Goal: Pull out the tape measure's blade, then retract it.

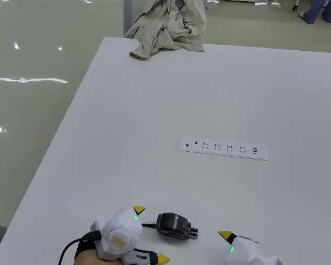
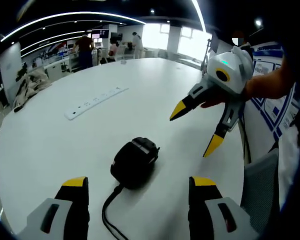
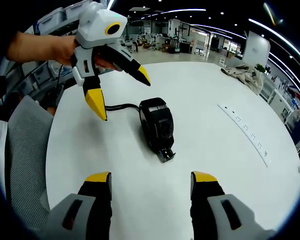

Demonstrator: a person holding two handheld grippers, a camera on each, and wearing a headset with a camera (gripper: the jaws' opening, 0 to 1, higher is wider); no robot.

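Observation:
A black tape measure (image 1: pixel 175 225) lies on the white table (image 1: pixel 154 110) near its front edge, blade drawn in, with a black cord trailing from it. My left gripper (image 1: pixel 150 233) stands open just left of it, its yellow tips on either side of the cord end without touching. My right gripper (image 1: pixel 229 243) hovers open a little to the right, apart from the case. In the left gripper view the tape measure (image 2: pixel 135 161) sits just ahead of the open left gripper (image 2: pixel 139 184), the right gripper (image 2: pixel 195 128) beyond. In the right gripper view the tape measure (image 3: pixel 156 122) points its blade hook toward the open right gripper (image 3: pixel 151 177).
A white power strip (image 1: pixel 223 148) lies mid-table beyond the tape measure. A crumpled beige garment (image 1: pixel 166 25) rests at the far edge. The table's left edge runs diagonally beside a glossy floor (image 1: pixel 27 99). People stand far off in the room.

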